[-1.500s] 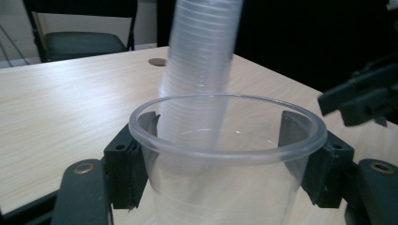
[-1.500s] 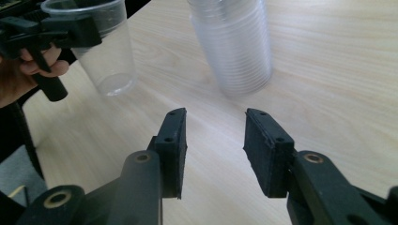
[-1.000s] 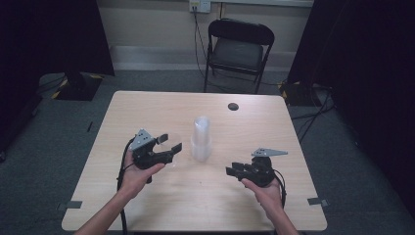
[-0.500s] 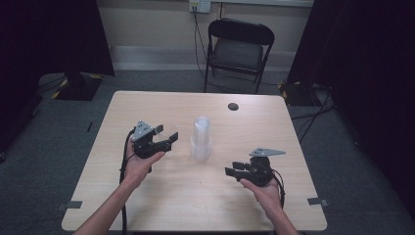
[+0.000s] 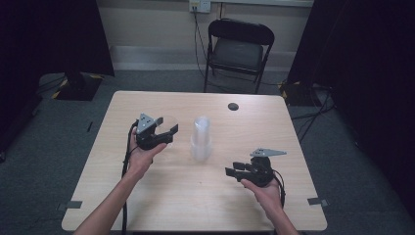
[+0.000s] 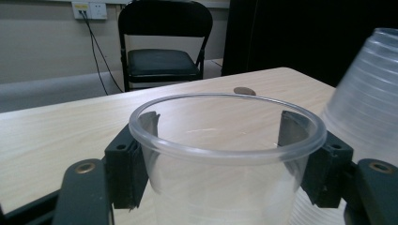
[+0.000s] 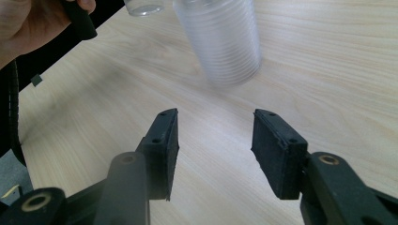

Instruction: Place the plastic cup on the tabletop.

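1. The left gripper view shows the left gripper (image 6: 227, 154) clenched on a clear cup (image 6: 225, 159), its pads pressed against the cup's sides; from the high view the cup (image 5: 166, 128) sits left of the cup stack (image 5: 201, 139).
2. The right gripper (image 7: 213, 150) is released, its jaws having just opened wider with nothing between them, near and right of the stack.
3. A dark disc (image 5: 233, 106) lies at the far edge of the table (image 5: 122, 196); a chair (image 5: 237, 49) stands beyond.

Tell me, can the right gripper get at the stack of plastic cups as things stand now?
Probably yes. The right gripper is open, holds nothing and faces the stack of plastic cups across bare table. The left gripper, holding a single clear cup, is on the stack's far side.
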Demonstrator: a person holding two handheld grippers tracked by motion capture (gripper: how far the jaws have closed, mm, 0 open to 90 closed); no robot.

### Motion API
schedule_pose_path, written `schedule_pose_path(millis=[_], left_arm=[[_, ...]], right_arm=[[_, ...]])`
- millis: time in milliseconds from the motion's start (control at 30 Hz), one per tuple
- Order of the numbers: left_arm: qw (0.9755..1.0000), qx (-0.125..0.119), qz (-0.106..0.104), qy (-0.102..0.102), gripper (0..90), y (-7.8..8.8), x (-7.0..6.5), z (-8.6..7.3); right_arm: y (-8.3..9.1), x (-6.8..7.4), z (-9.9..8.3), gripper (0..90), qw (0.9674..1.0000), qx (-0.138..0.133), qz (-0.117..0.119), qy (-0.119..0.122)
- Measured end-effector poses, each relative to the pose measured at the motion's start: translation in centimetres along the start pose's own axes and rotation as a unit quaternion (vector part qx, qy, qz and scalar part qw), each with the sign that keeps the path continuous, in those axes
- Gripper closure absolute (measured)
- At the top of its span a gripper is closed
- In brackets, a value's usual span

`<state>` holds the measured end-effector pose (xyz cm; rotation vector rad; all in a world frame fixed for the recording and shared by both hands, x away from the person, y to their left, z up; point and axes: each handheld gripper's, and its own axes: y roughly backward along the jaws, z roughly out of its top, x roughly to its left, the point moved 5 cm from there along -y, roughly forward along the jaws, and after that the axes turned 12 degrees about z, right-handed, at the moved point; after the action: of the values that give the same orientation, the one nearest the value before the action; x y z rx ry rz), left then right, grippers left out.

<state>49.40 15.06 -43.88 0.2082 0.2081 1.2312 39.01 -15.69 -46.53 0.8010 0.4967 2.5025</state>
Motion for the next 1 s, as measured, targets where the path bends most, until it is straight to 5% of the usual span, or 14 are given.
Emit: schedule_pose_path(millis=[267,1000], left_arm=[[0.9999,-0.006,0.012,0.006,29.6,-1.8,1.0,0.3],[0.9986,0.052,0.004,-0.003,27.2,-3.4,2.0,-2.2]], right_arm=[[-0.2,-0.1,-0.2,51.8,1.0,0.005,0.001,0.0],[-0.2,0.2,-0.3,51.8,0.9999,0.006,0.008,0.003]])
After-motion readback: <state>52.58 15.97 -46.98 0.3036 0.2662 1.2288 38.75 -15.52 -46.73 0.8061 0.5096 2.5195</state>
